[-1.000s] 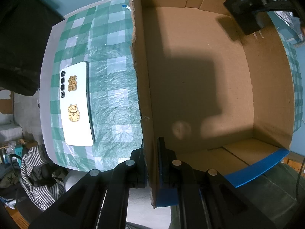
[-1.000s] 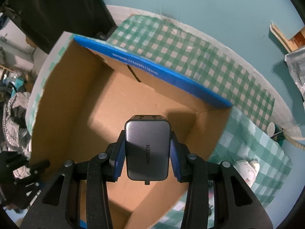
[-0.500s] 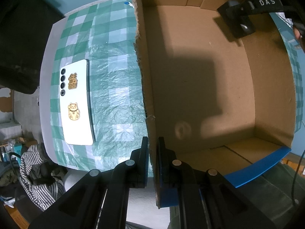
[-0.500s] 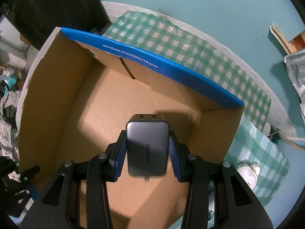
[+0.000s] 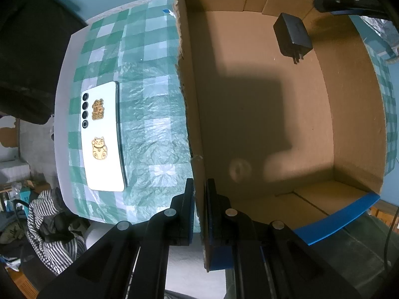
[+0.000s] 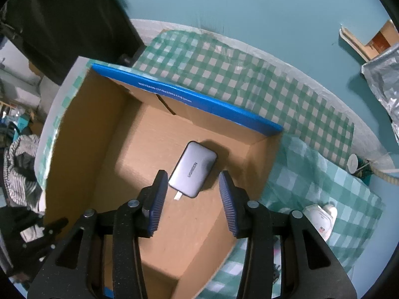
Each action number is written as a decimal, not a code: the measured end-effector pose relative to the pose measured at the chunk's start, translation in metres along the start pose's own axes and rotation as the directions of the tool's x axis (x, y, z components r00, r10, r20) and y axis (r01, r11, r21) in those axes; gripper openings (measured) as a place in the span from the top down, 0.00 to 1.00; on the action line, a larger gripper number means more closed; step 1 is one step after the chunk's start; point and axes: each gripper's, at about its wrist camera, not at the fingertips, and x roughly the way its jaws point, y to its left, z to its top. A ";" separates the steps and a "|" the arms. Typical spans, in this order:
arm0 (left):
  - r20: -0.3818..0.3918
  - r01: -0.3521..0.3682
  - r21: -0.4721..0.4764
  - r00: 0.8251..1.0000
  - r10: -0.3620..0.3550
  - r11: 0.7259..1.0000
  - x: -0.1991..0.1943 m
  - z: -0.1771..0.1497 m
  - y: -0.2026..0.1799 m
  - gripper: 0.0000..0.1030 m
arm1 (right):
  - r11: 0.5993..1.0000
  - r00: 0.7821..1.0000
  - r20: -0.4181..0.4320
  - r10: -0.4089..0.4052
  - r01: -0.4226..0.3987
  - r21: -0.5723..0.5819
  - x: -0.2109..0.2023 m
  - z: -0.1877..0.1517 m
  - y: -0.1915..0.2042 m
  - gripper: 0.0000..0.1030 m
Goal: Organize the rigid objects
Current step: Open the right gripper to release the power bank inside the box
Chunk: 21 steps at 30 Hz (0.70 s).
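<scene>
my right tongs (image 6: pixel 190 194) were opening above the charger (image 6: pixel 192 169), which lay loose on the box (image 5: pixel 324 114) floor just beyond their tips. my left tongs (image 5: pixel 199 199) pinched the box wall. next, i judged, the phone (image 5: pixel 103 137) outside it.

the green and white checked cloth (image 5: pixel 149 79) is the big thing here. a striped cloth (image 5: pixel 47 224) lies bunched below its near edge. a shiny silver bag (image 6: pixel 384 79) sits past its far corner. a wooden piece (image 6: pixel 369 42) is beside that bag, on the blue floor (image 6: pixel 249 5).
</scene>
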 end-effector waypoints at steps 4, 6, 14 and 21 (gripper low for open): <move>0.002 -0.001 -0.003 1.000 0.001 1.000 -0.003 0.001 0.000 0.92 | 1.000 1.000 0.029 0.003 -0.003 0.008 -0.019 -0.007 -0.004 0.48; 0.000 0.002 -0.004 1.000 -0.002 1.000 -0.003 0.000 0.001 0.92 | 1.000 0.999 0.036 0.006 -0.007 0.016 -0.027 -0.011 -0.006 0.47; -0.010 0.003 -0.012 1.000 -0.003 1.000 0.001 -0.006 0.005 0.92 | 0.999 0.998 0.061 -0.009 0.006 0.047 -0.059 -0.028 -0.017 0.47; -0.008 -0.004 -0.005 1.000 0.004 1.000 0.000 -0.006 0.002 0.92 | 0.998 0.997 0.067 -0.024 0.020 0.060 -0.077 -0.046 -0.029 0.42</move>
